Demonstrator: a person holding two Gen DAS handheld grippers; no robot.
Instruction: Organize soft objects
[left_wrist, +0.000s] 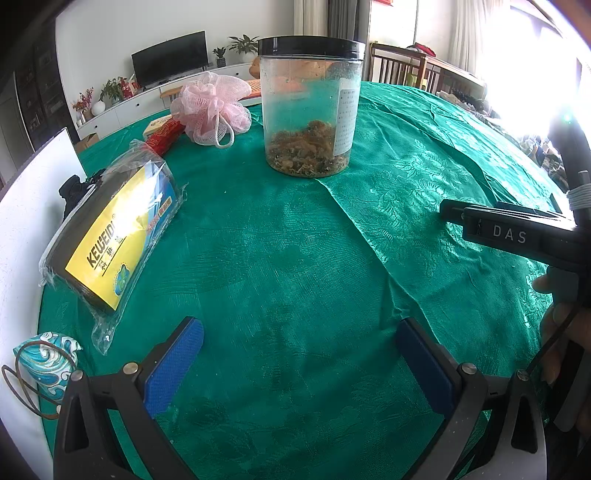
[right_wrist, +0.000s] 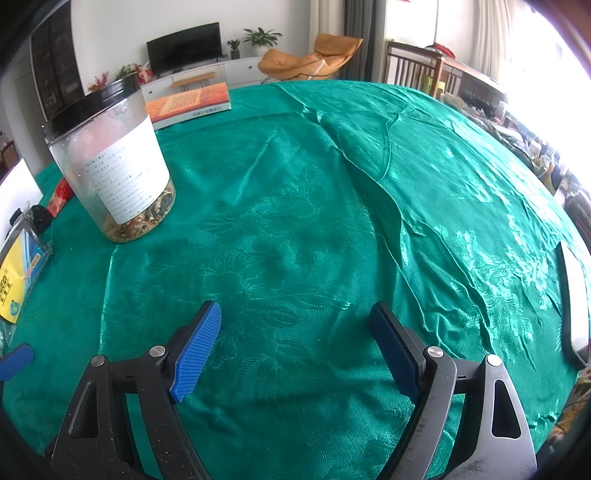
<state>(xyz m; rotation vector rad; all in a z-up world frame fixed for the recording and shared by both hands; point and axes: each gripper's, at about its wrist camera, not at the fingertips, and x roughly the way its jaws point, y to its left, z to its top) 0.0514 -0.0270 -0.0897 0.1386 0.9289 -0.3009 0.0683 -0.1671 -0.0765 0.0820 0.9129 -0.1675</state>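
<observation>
A pink mesh bath pouf (left_wrist: 212, 107) lies at the far left of the green tablecloth (left_wrist: 295, 240). A plastic-wrapped sponge pack with a yellow label (left_wrist: 114, 236) lies at the left; it also shows in the right wrist view (right_wrist: 18, 273). A small blue patterned pouch (left_wrist: 46, 360) sits at the near left edge. My left gripper (left_wrist: 301, 354) is open and empty above bare cloth. My right gripper (right_wrist: 295, 347) is open and empty over the cloth (right_wrist: 314, 221); its body shows in the left wrist view (left_wrist: 517, 232).
A clear jar with a black lid (left_wrist: 310, 107) holds dried bits; it also stands at the left of the right wrist view (right_wrist: 110, 162). A red packet (left_wrist: 164, 136), a black item (left_wrist: 74, 190) and a white board (left_wrist: 29, 221) are at the left. An orange book (right_wrist: 188, 105) lies far back.
</observation>
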